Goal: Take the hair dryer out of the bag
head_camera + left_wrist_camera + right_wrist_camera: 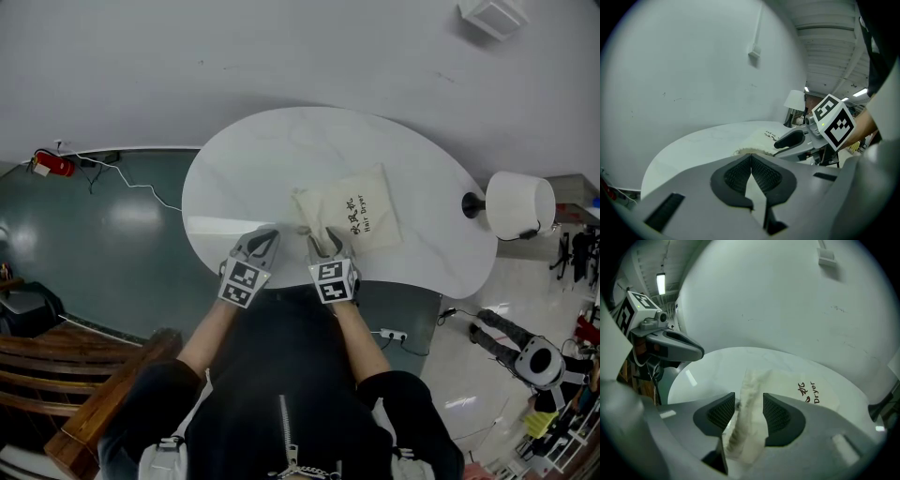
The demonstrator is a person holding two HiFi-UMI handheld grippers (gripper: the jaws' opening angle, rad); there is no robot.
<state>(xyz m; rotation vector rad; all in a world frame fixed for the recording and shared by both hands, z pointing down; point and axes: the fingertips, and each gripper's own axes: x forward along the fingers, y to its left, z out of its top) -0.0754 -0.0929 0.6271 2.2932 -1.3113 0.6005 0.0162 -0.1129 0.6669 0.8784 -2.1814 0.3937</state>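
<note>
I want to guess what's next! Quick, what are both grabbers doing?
Left gripper: shut, empty.
Right gripper: open, bag edge between its jaws, not pinched.

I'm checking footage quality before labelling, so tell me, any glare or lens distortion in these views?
Head view: sharp, with a bright glare band on the white table and a soft sheen on the green floor. Left gripper view: fisheye, dark corners, table rim bowed. Right gripper view: same bowing, yet the print on the bag reads clearly.
</note>
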